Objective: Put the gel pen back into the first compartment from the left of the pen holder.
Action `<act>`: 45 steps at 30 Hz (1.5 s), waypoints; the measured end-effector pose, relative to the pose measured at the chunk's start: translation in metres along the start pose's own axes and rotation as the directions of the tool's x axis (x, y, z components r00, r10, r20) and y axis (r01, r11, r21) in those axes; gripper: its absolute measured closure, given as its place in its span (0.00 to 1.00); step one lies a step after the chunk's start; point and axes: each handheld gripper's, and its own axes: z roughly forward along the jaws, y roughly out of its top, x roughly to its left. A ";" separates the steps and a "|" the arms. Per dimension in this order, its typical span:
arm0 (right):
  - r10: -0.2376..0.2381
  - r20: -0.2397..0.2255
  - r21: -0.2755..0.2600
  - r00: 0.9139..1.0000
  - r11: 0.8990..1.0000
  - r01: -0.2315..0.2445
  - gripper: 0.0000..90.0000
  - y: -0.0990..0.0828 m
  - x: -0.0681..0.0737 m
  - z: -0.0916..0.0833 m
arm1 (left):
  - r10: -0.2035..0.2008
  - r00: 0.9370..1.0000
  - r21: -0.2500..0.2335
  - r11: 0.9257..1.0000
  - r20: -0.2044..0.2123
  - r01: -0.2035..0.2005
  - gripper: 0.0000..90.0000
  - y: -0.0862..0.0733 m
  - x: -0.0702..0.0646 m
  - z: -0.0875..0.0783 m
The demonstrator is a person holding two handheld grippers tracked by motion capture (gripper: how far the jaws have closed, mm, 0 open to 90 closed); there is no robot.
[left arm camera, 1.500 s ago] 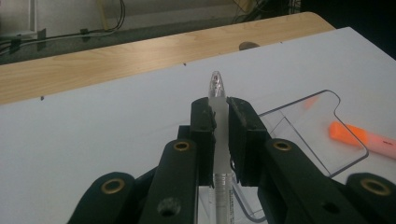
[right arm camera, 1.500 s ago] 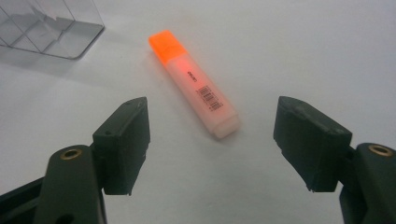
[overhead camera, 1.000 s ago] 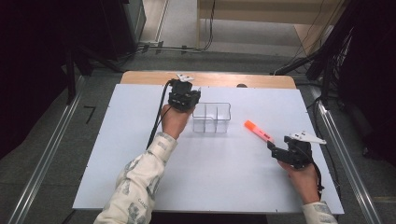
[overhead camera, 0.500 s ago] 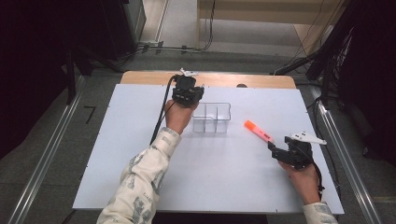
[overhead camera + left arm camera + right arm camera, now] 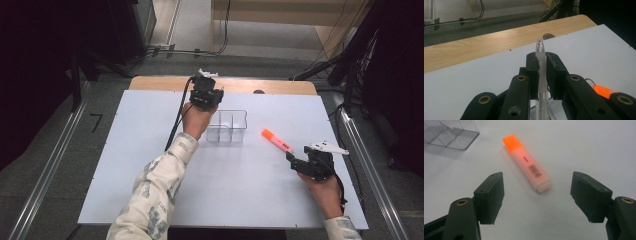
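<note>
White table (image 5: 125, 150), left gripper (image 5: 541, 62) clamps clear pen (image 5: 540, 47) — lower barrel hidden

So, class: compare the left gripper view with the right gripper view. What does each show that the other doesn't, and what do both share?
Left gripper view: the left hand-held gripper shut on a slim clear plastic pen, with the light wooden table edge behind.
Right gripper view: the right hand-held gripper with jaws wide open, a clear plastic divided box, and the barcode on the highlighter.
Both: the orange highlighter marker and the white sheet.
</note>
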 end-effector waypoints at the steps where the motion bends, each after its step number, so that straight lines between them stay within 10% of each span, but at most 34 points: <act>1: 0.000 0.000 0.000 1.000 1.000 0.000 0.29 0.000 0.000 0.000 | 0.000 1.000 0.001 1.000 0.002 0.000 0.90 0.001 0.000 0.001; 18: 0.003 -0.001 0.001 1.000 1.000 -0.003 0.29 0.000 -0.002 0.000 | -0.009 1.000 -0.001 1.000 0.009 0.009 0.90 0.017 0.000 0.015; 45: -0.005 0.001 0.007 1.000 1.000 0.005 0.28 -0.001 -0.001 0.001 | -0.006 1.000 -0.006 1.000 0.024 0.006 0.89 -0.001 0.007 0.015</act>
